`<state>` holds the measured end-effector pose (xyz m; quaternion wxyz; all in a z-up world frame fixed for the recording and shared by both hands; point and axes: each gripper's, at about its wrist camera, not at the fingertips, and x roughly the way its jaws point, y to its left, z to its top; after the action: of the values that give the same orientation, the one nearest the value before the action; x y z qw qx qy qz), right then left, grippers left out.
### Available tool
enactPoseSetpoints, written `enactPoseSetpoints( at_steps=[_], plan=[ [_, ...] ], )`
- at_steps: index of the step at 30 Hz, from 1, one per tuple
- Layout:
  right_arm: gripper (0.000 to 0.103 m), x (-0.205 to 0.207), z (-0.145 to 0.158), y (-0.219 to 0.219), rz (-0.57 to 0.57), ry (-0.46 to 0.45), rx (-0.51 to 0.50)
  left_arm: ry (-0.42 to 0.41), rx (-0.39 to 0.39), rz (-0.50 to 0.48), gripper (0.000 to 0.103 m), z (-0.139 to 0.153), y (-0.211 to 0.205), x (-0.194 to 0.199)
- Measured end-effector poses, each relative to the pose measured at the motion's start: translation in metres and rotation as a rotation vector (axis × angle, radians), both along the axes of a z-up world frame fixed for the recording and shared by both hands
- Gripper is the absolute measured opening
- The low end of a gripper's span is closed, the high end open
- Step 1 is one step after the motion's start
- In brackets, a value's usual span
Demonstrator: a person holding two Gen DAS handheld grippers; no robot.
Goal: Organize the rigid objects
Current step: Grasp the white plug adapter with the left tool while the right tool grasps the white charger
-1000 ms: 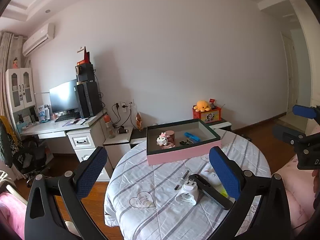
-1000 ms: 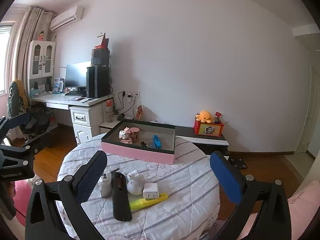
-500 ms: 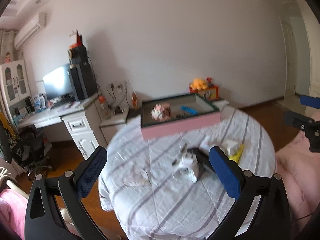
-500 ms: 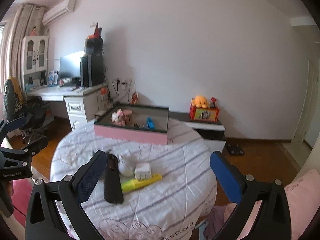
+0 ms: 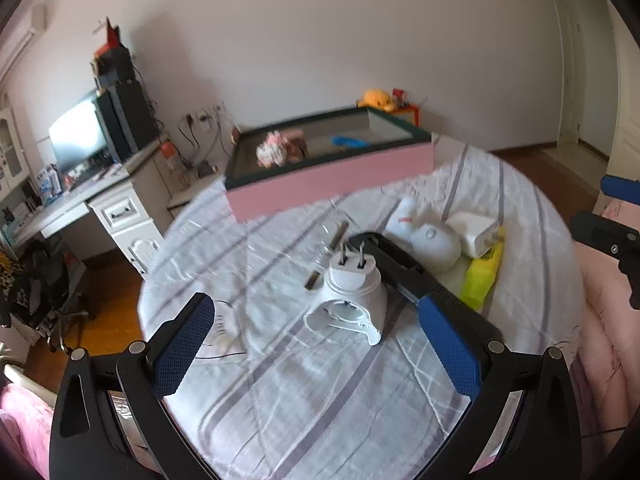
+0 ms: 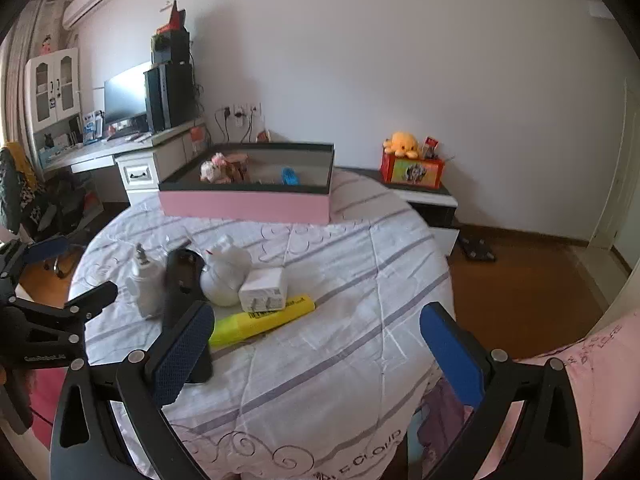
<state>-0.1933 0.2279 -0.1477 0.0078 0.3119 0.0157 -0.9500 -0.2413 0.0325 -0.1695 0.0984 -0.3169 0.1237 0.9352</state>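
White domed plug adapter point(image 5: 347, 296) between spread left gripper point(image 5: 316, 344) fingers.

The left wrist camera is looking down along its own fingers from the near left edge of the round desk point(image 5: 280, 380), sitting close above the white plug adapter point(image 5: 348, 296) and facing the pink box point(image 5: 332, 176) and the far wall. The right wrist camera is standing further right and a little further back, facing the same wall. Both views are sharing the desk top point(image 6: 340, 280), the pink box point(image 6: 248, 204) and the yellow highlighter point(image 6: 260, 320). Each view is catching the other hand-held gripper at its edge.
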Motion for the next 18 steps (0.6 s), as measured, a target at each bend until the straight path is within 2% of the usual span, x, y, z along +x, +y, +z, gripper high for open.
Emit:
enactPoseSetpoints(
  at_steps=[4,7,9,11,12,15,18],
  plan=[
    [0.103,-0.015,-0.014,0.004,0.022,-0.039,-0.028,-0.052,-0.035,-0.013,0.103,-0.024,0.006,-0.018],
    [0.103,-0.027,-0.023,0.003,0.021,-0.064,-0.028,-0.073,-0.033,-0.013,0.102,-0.032,0.006,-0.029],
    [0.103,-0.033,-0.028,0.002,0.03,-0.077,-0.032,-0.077,-0.017,-0.02,0.092,-0.034,0.006,-0.034],
    [0.103,-0.04,-0.032,-0.001,0.044,-0.094,-0.035,-0.109,0.012,-0.044,0.068,-0.038,0.007,-0.04],
    [0.103,-0.043,-0.034,-0.002,0.048,-0.098,-0.032,-0.133,0.021,-0.057,0.061,-0.041,0.008,-0.044],
    [0.103,-0.051,-0.038,-0.01,0.07,-0.113,-0.023,-0.119,0.004,-0.063,0.06,-0.044,0.011,-0.043],
    [0.103,-0.061,-0.041,-0.018,0.092,-0.124,-0.006,-0.134,0.022,-0.067,0.06,-0.043,0.005,-0.042]
  ],
)
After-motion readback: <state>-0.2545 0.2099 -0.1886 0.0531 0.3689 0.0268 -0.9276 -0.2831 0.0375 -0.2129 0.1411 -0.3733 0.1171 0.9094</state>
